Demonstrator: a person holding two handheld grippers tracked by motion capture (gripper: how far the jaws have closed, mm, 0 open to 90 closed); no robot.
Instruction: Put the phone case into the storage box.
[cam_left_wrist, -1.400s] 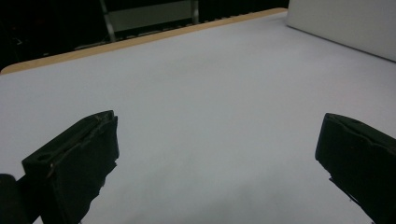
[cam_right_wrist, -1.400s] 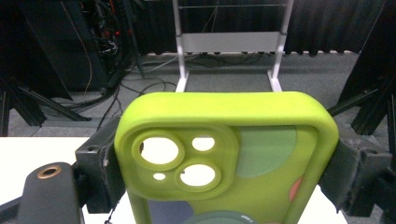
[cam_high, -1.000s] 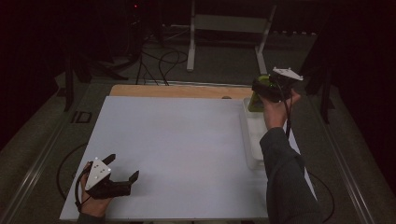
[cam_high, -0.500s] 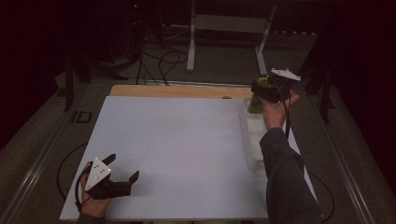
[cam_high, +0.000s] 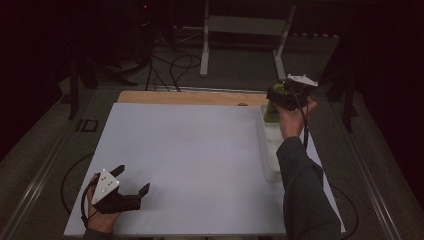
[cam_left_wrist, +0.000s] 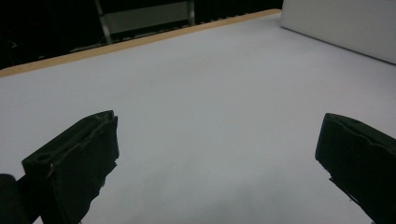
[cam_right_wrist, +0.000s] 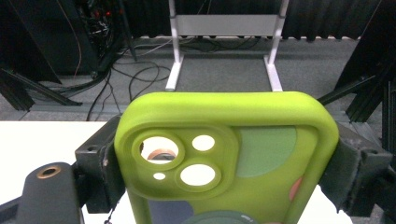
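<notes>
Above the table's far right corner, over the clear tray (cam_high: 270, 150): right gripper (cam_high: 280, 95) clamped across a lime-green phone case (cam_right_wrist: 224, 158), gripped by its edges only. Could squirt free if squeezed harder or tilted. Near the front left edge, left gripper (cam_high: 131, 186) spread wide and idle, too far off to catch.

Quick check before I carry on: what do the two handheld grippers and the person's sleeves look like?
Both are black two-jaw tools. The left gripper carries a grey three-cornered plate; the right gripper has one too, and a dark cable trails from it. The right sleeve is dark grey.
</notes>
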